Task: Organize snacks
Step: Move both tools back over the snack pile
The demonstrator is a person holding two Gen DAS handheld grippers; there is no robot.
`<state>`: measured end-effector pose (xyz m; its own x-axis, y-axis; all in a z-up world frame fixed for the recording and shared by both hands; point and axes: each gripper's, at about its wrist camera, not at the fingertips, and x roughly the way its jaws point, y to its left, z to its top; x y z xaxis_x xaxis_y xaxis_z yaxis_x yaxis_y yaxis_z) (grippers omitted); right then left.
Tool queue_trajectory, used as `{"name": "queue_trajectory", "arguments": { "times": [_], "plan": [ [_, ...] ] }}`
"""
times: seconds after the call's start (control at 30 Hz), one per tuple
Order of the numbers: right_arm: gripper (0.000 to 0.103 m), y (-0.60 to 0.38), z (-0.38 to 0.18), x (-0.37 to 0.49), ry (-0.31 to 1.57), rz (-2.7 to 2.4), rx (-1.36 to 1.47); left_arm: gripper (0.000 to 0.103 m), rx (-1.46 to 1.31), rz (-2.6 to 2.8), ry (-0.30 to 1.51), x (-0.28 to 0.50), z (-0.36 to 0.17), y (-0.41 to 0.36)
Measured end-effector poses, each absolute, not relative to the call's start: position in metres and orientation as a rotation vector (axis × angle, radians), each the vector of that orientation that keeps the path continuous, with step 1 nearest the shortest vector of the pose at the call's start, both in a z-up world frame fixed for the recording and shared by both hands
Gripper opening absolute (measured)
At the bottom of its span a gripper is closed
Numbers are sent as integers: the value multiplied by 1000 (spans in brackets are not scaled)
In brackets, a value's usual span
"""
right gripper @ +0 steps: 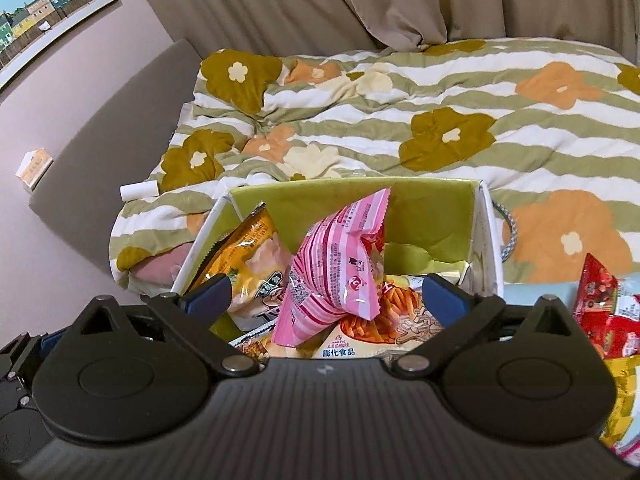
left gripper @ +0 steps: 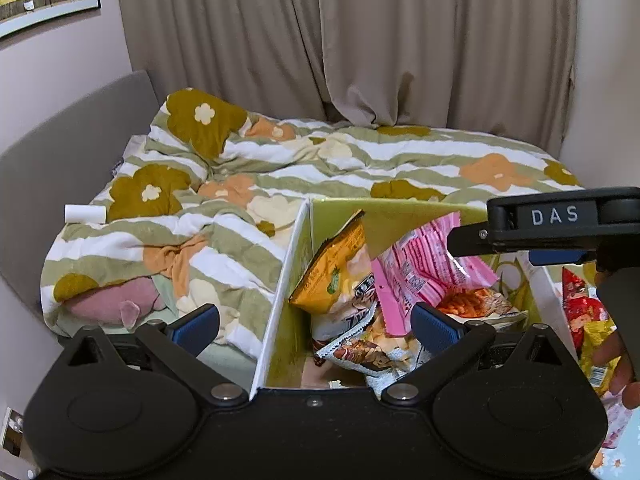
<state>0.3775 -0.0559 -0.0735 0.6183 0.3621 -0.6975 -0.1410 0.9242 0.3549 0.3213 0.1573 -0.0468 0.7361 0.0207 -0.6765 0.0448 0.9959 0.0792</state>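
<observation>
A green-lined cardboard box (left gripper: 280, 280) (right gripper: 424, 204) stands on the bed and holds several snack bags. A pink striped bag (left gripper: 424, 268) (right gripper: 340, 264) leans upright in it, next to an orange-yellow bag (left gripper: 336, 268) (right gripper: 248, 248) and a bag printed with orange sticks (right gripper: 384, 320). My left gripper (left gripper: 316, 326) is open over the box's near left corner, holding nothing. My right gripper (right gripper: 326, 298) is open just above the pink bag, which sits loose between the fingers. The right gripper also shows from the side in the left wrist view (left gripper: 520, 240).
More snack bags, red (right gripper: 600, 304) (left gripper: 580, 304) and yellow (right gripper: 624, 396), lie right of the box. A floral striped duvet (left gripper: 360, 160) covers the bed. A white tube (left gripper: 85, 213) lies at its left edge. Curtains and a grey headboard (left gripper: 60, 152) stand behind.
</observation>
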Motion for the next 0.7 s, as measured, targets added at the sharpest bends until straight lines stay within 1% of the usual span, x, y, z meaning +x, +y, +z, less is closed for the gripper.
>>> {"name": "queue_trajectory", "arguments": {
  "times": [0.2, 0.43, 0.7],
  "plan": [
    [103, -59, -51, 351, 811, 280, 250, 103, 96, -25, 698, 303, -30, 153],
    [103, -71, -24, 305, 710, 236, 217, 103, 110, -81, 653, 277, -11, 142],
    [103, -108, -3, 247, 628, 137, 200, 103, 141, -205, 611, 246, 0, 108]
  ]
}}
